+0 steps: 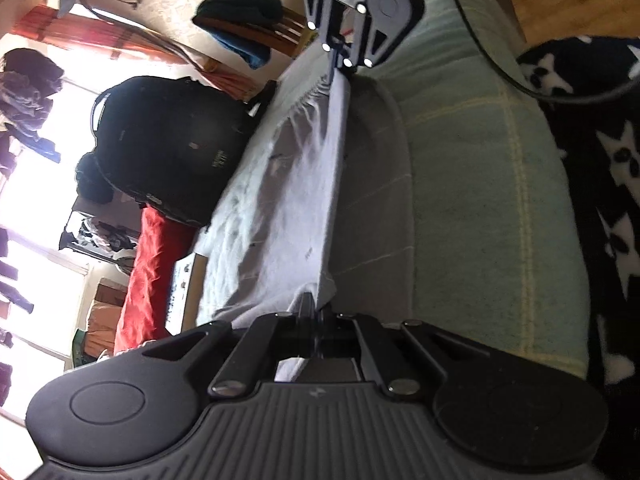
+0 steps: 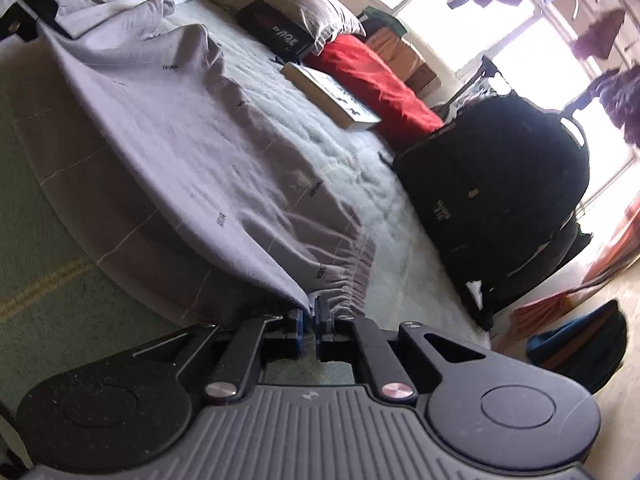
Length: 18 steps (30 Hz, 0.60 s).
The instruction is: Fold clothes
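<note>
A pale lavender-grey garment (image 1: 288,184) with a gathered elastic waistband is stretched between my two grippers, low over the bed. In the left wrist view my left gripper (image 1: 310,308) is shut on one corner of it. At the top of that view my right gripper (image 1: 338,60) pinches the waistband end. In the right wrist view the right gripper (image 2: 309,312) has its blue pads closed on the gathered waistband of the garment (image 2: 192,128). The left gripper (image 2: 60,24) shows at the top left, holding the far end. The cloth sags onto the bed between them.
The bed has a white quilted cover (image 2: 360,168) and a green blanket (image 1: 460,200). A black backpack (image 2: 500,184), a red pillow (image 2: 380,80), a book (image 2: 332,92) and a grey pillow (image 2: 288,4) lie beyond the garment. A black star-print blanket (image 1: 600,160) and a cable (image 1: 480,40) are at the right.
</note>
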Tool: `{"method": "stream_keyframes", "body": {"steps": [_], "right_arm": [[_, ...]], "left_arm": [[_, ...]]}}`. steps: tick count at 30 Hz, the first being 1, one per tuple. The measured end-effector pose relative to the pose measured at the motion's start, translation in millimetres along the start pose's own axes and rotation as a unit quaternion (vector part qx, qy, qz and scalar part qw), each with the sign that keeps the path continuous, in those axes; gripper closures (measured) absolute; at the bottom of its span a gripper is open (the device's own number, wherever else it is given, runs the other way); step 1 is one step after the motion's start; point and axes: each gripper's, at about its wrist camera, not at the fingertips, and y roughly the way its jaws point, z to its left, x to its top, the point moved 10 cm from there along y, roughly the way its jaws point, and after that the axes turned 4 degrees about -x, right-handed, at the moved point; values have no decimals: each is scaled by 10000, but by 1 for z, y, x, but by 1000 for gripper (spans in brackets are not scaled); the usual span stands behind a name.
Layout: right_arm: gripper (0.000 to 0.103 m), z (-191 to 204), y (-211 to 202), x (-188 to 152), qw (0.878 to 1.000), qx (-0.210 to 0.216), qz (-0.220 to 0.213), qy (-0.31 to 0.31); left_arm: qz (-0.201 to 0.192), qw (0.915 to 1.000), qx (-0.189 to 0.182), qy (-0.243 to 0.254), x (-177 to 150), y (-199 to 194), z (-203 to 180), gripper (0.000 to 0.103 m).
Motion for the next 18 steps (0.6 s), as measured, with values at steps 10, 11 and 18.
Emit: {"method": "stream_keyframes", "body": {"steps": [10,11,18], "right_arm": [[87,-17,-15,-15,9972,-42,309,678],[87,-21,-19,-18,9960,-60,369,814],[73,-33,-38,6,9701,487,142,2374]], "left_arm": [[-13,9995,-282,-158,-1,1,-8,103],[-28,9995,-281,-162,-1,0,-8,103],[-71,9996,-228,-154,4,-4,-13,103]]}}
